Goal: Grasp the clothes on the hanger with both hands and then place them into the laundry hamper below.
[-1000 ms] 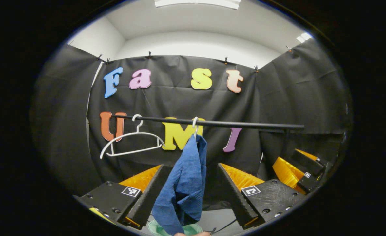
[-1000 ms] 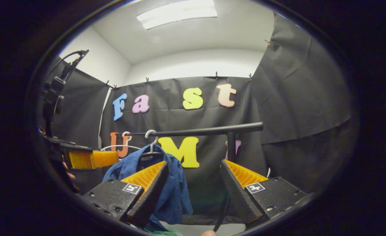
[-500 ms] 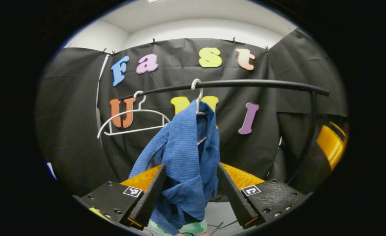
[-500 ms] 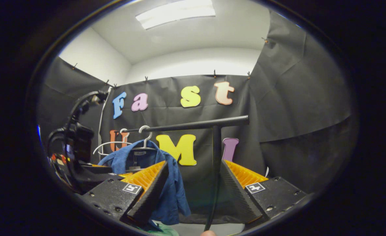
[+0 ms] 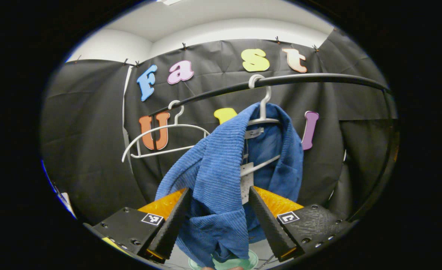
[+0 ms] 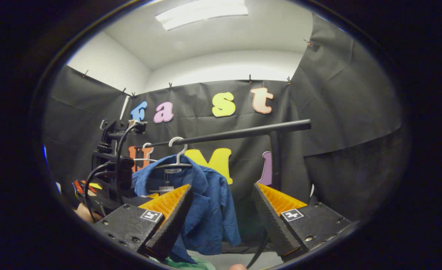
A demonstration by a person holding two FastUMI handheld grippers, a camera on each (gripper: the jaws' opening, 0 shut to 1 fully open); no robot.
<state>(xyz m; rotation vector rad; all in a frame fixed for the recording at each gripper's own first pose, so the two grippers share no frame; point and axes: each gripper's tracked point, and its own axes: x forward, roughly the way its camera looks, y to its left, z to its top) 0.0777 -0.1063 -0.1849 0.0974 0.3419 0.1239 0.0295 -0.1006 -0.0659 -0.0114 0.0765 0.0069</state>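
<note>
Shirt [image 5: 221, 176] of ribbed blue cloth hangs on a white plastic hanger [image 5: 263, 112], hooked over the black rail [image 5: 318, 78] of the clothes rack in my booth. In the left gripper view, my left gripper [image 5: 218, 219] stands with its jaws spread wide, one black finger on either side of the shirt's near shoulder and sleeve. The cloth drops through the gap between them; I cannot tell whether either finger touches it, and the two are clearly not pressed together on it. A white tag [image 5: 246, 176] shows inside the open front of the garment. A second hanger [image 5: 164, 140], bare and white, hangs farther along the same rail, to the left in this view. Below the shirt's hem, a pale green rim of the laundry hamper [image 5: 253, 259] peeks out at the bottom edge.

In the right gripper view, my right gripper [image 6: 221, 221] is likewise spread, nothing between its orange-faced fingers. The blue shirt [image 6: 209, 213] hangs beyond and to the left of the gap, partly behind the left-hand finger. The rail [image 6: 243, 132] runs across to its upright post [image 6: 275, 161]. My left gripper [image 6: 116, 176], a black body trailing cables, sits just left of the shirt. A sliver of green hamper [image 6: 191, 265] shows under the garment.
</note>
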